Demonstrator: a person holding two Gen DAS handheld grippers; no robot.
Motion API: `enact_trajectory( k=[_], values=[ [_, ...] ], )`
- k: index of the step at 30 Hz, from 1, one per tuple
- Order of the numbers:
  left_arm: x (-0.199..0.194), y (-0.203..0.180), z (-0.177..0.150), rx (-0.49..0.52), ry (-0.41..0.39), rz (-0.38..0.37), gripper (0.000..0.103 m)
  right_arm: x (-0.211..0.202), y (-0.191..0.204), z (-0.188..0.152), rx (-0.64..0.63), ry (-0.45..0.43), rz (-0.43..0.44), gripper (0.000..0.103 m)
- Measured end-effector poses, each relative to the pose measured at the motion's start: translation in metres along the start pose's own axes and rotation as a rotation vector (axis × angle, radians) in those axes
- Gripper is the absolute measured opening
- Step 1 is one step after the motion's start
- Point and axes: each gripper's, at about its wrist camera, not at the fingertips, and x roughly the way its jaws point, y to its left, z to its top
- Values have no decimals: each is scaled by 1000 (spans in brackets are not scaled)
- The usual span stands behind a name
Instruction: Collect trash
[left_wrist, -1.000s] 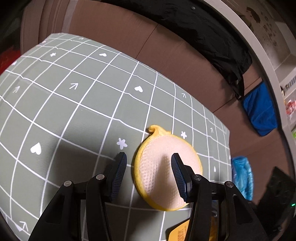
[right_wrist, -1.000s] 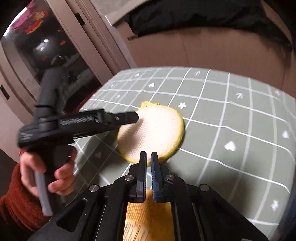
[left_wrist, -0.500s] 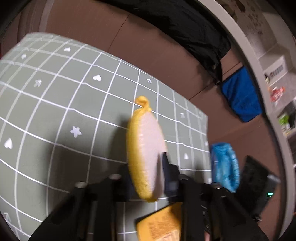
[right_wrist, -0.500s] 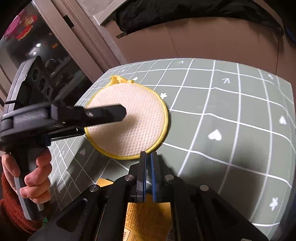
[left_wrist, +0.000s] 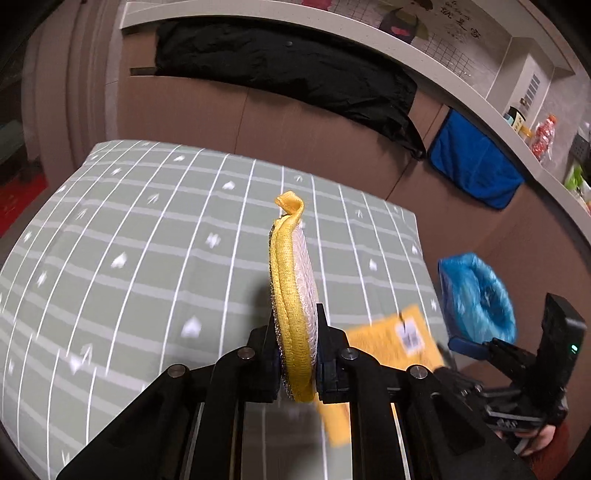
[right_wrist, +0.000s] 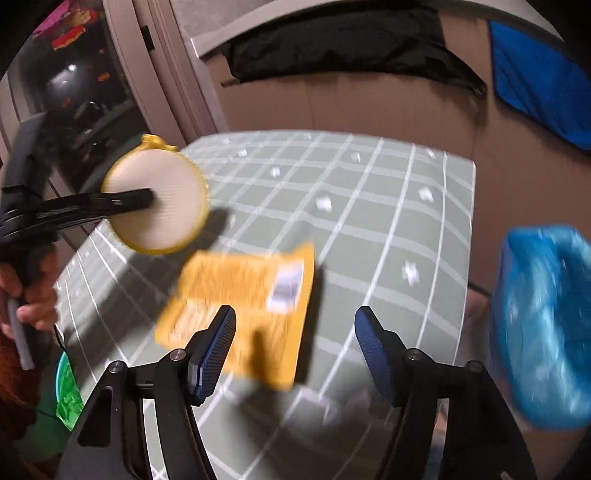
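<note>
While the round yellow-rimmed white mesh scrubbing pad (left_wrist: 293, 306) is clamped edge-on between the closed jaws of the left gripper (left_wrist: 297, 363) and held clear above the grey-green grid-patterned table mat (left_wrist: 129, 258), nothing can be seen to have been dropped into the blue-bag-lined bin (right_wrist: 543, 325) standing beside the mat's right edge. The flat orange-yellow packet (right_wrist: 240, 314) is left lying near the mat's front edge, just ahead of the right gripper (right_wrist: 295, 343), whose jaws are spread wide with nothing between them. By this judgement the collecting is at an early stage, with both items yet to be binned.

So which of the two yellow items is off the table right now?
The round yellow-rimmed scrubbing pad, clamped upright in the left gripper above the mat. The flat orange-yellow packet lies on the checked mat, below the open right gripper.
</note>
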Motion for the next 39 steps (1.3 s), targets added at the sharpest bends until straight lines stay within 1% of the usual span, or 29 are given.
enact_trajectory(
  k=[2,3,4,5,6,7,8,9,10,11,13,14,17,20,24,26,29,30,31,32,33,34,36,39],
  values=[
    [-12,5,-15,-14,-9,11,14,8,0,-7,22,17,-11,60],
    [-19,10,-22,-27,-15,18,14,14,0,-9,42,31,-18,54],
    [-24,13,-27,-38,-22,24,14,17,0,-10,54,33,-19,53],
    [-29,17,-31,-52,-29,28,14,18,3,-10,54,13,-32,52],
    [-33,20,-36,-64,-35,30,14,20,8,-8,41,9,-42,46],
    [-37,24,-41,-77,-40,31,14,23,11,-6,27,16,-41,35],
    [-41,28,-44,-89,-43,32,14,27,18,-3,6,22,-46,28],
    [-43,31,-47,-99,-46,33,14,33,25,1,-31,29,-78,13],
    [-45,35,-49,-111,-48,34,14,35,29,3,-53,35,-91,8],
    [-47,38,-51,-122,-50,34,14,35,33,4,-62,37,-81,6],
    [-55,43,-53,-134,-63,37,14,29,38,12,-53,24,-35,3],
    [-58,45,-53,-133,-73,41,14,23,41,15,-55,10,-32,3],
    [-73,45,-53,-122,-122,55,14,-8,48,30,-63,-67,-23,2],
    [-88,40,-53,-111,-167,44,14,-34,53,43,-66,-127,-10,2],
    [-99,27,-48,-85,-201,35,14,-73,63,53,-98,-214,-19,2],
    [-101,22,-46,-79,-206,20,14,-81,67,57,-115,-227,-27,2],
    [-99,17,-47,-72,-202,21,14,-84,58,51,-78,-214,28,4],
    [-97,17,-48,-70,-198,25,14,-76,52,46,-59,-181,46,14],
    [-96,18,-49,-70,-196,32,14,-70,48,41,-47,-152,45,39],
    [-95,20,-50,-72,-194,41,14,-59,44,33,-26,-117,42,52],
    [-93,22,-50,-76,-189,50,14,-50,40,24,-10,-99,42,61],
    [-90,25,-51,-79,-178,52,14,-41,37,17,4,-77,41,61],
    [-84,28,-53,-82,-149,25,14,-21,32,2,47,-19,40,58],
    [-68,30,-59,-102,-72,-65,14,-6,22,-13,134,5,70,53]
  ],
)
